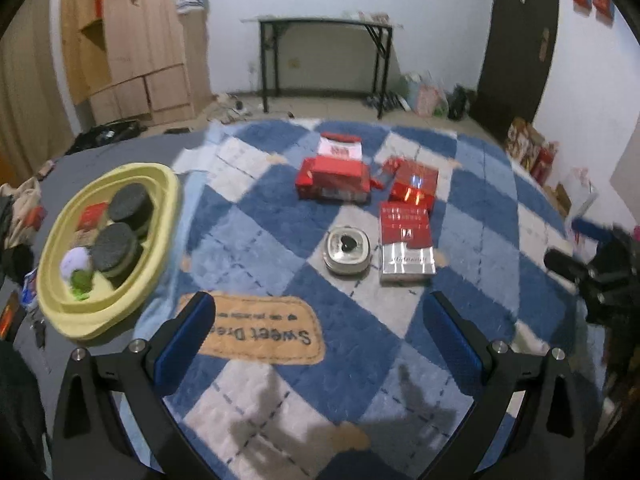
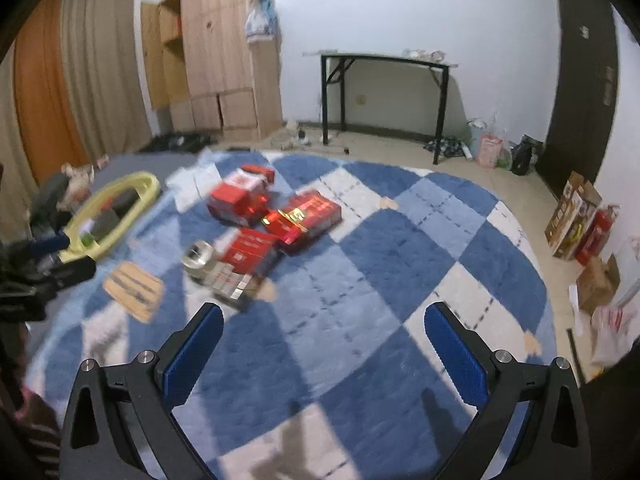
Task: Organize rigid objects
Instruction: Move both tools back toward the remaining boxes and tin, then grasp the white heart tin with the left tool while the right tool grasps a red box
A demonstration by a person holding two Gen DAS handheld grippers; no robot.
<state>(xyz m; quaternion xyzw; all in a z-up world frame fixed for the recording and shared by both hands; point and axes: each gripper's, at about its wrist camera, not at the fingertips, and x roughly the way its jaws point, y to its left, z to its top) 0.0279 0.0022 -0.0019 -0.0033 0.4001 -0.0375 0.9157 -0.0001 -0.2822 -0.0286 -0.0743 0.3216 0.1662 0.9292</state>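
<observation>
- Far left, left wrist view: one yellow oval tray (image 1: 164,184) at the edge of the blue checked rug (image 1: 280,248).
- Tray contents, counted: two dark round pucks, far one (image 1: 131,204) and near one (image 1: 116,250), touching; one small red box (image 1: 93,216); one white ball (image 1: 76,262); one green lump (image 1: 81,282) just below the ball.
- Near edge of rug: one tan label patch (image 1: 260,330) with text, between the tray and the centre group.
- Centre: one silver square tin (image 1: 347,249) with a dark heart on its lid, just left of the red-and-silver carton (image 1: 406,246).
- Red cartons behind the tin, counted: three. Large carton (image 1: 332,180); open white-and-red pack (image 1: 340,148) behind it; shiny red pack (image 1: 414,184) to the right. With the red-and-silver one, four in total.
- Left gripper (image 1: 320,344): fingers spread wide, holding nothing, above the rug in front of the tin.
- Right gripper (image 2: 324,350): fingers spread wide, empty, over bare rug, right of the cluster.
- Right wrist view is motion-blurred; small print unreadable.
</observation>
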